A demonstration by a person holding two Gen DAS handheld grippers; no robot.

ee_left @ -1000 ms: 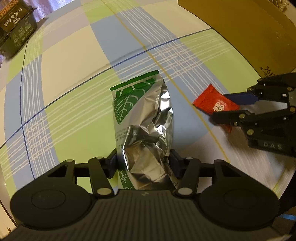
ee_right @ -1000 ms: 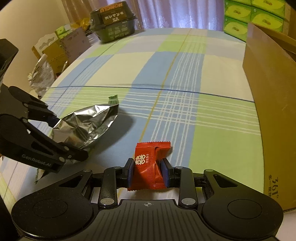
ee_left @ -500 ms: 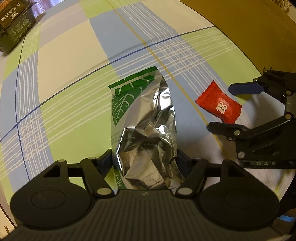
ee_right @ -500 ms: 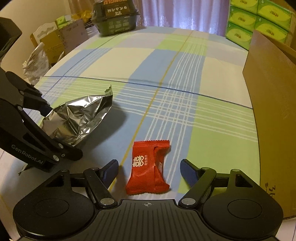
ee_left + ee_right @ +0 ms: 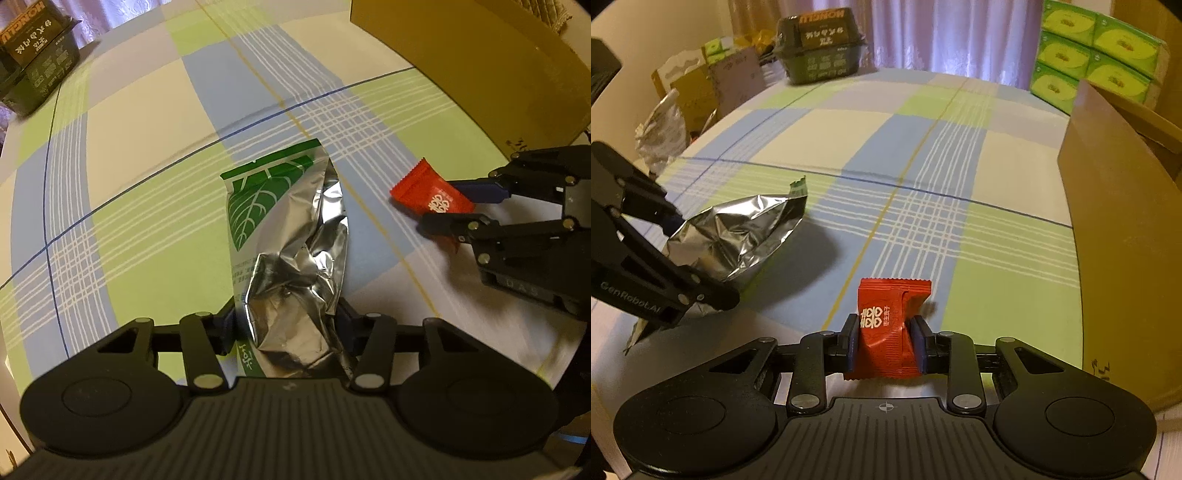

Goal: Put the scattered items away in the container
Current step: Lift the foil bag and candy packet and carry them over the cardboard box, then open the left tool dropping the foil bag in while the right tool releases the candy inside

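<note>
Left gripper [image 5: 286, 325] clamping crinkled silver foil pouch [image 5: 291, 258], right gripper [image 5: 886, 341] pinching glossy red candy wrapper [image 5: 892, 325], plaid cloth [image 5: 923, 177], cardboard box [image 5: 1123, 236] at right.

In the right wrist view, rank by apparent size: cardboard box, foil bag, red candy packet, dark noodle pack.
1. cardboard box, cut off by the frame edge
2. foil bag
3. dark noodle pack and red candy packet: look alike; the pack is far away and the packet near, so unranked.

One foil bag [image 5: 291, 258], one red candy [image 5: 888, 328], perhaps six tissue packs [image 5: 1097, 55].
</note>
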